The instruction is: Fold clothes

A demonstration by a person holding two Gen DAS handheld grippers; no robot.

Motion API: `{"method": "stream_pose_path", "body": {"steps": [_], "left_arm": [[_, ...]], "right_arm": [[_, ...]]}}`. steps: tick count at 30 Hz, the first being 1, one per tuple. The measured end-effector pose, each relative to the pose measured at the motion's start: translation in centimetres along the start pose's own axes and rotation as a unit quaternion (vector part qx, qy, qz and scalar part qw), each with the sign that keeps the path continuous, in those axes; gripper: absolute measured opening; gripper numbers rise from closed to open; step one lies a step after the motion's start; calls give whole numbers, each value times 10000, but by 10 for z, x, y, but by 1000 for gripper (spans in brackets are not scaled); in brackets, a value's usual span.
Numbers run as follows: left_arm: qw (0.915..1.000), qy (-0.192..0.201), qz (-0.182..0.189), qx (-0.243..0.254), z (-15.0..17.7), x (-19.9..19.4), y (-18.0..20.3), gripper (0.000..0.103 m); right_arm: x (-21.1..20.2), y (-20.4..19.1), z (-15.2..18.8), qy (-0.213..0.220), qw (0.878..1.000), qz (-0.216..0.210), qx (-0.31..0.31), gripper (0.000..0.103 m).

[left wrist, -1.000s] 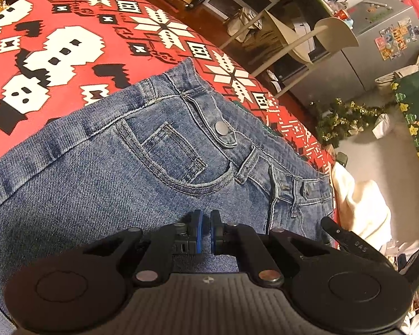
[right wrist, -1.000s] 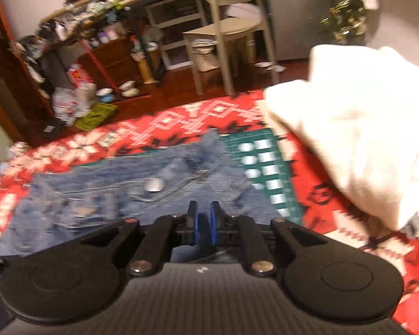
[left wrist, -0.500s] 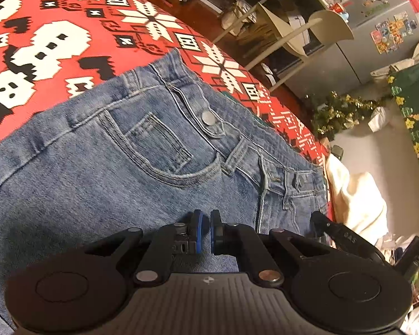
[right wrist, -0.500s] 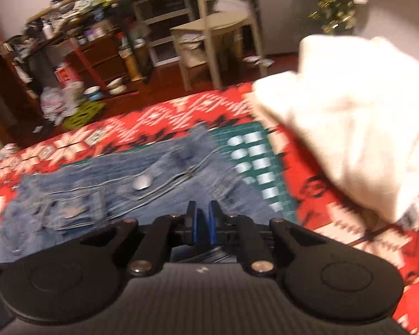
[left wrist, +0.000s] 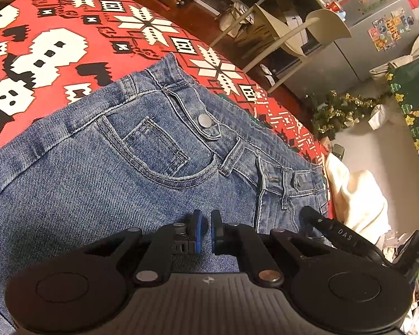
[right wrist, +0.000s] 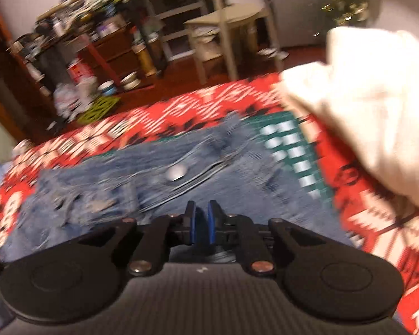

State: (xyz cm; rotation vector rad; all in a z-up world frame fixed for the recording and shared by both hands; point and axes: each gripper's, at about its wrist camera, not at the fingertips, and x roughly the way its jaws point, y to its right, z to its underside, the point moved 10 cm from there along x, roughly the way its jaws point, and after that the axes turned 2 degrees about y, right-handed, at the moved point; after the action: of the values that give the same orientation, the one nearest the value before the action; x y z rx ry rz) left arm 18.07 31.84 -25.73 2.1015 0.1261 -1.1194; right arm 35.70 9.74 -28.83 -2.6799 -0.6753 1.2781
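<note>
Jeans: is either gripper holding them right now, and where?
Cannot tell. Left gripper and right gripper are both shut, low over the jeans; any pinched denim is hidden.

One pair of jeans [left wrist: 103, 184], one cream garment [right wrist: 377, 117], one chair [left wrist: 299, 33].

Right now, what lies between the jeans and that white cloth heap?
In the right wrist view, only the blanket shows between the jeans and the white heap: a green-and-white patch, then red pattern. Nothing else sits there.
</note>
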Motion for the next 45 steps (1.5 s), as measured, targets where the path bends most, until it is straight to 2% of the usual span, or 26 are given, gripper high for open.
{"method": "stream_pose_path", "body": {"steps": [2,4,8,12,14,16,20,21,22,26,31,35,38,39,40,44,45], "left_arm": [[10000,-6,8,19,0,1,1,4],[10000,-7,-1,45,1,1,2,4],[10000,-12,-4,70,1,2,2,4],[10000,-2,20,33,0,0,1,4],[10000,8,35,-2,-1,-1,0,4],[10000,22,46,-26,-2,-2,0,4],[9999,51,86,-49,-4,-5,0,4],[9999,55,94,-53,-5,-5,0,4],[9999,58,87,-60,-5,-6,0,4],[9999,56,105,-77,-5,-7,0,4],[9999,69,137,-42,-4,-10,4,4],[9999,76,141,-41,-4,-12,4,4],[9999,88,132,-58,-4,-13,3,4],[9998,85,140,-74,-5,-13,2,4],[9998,76,148,-99,-5,-13,1,4],[9998,23,114,-155,-4,-10,-3,4],[9998,10,99,-162,-4,-9,-4,4]], "right_arm": [[-2,12,-5,24,9997,96,220,4],[-5,24,-9,65,9990,269,344,11],[-23,24,-11,26,9985,-141,538,12],[-28,6,2,-306,9973,-478,469,12],[-25,7,12,-430,9981,-265,349,12],[-21,18,13,-460,9981,-56,394,2],[-27,42,0,-202,9976,370,541,3],[-31,46,-4,-161,9975,422,541,9],[-38,49,-8,-137,9974,404,581,12],[-67,39,-9,-127,9980,91,613,13],[-88,28,28,-649,9971,-104,378,13],[-85,33,50,-899,9956,140,228,12],[-80,51,50,-841,9944,605,201,12],[-80,61,51,-851,9931,776,219,8],[-79,72,51,-832,9920,917,247,0],[-88,95,46,-794,9905,936,616,1],[-90,98,46,-797,9901,990,600,6]]}}
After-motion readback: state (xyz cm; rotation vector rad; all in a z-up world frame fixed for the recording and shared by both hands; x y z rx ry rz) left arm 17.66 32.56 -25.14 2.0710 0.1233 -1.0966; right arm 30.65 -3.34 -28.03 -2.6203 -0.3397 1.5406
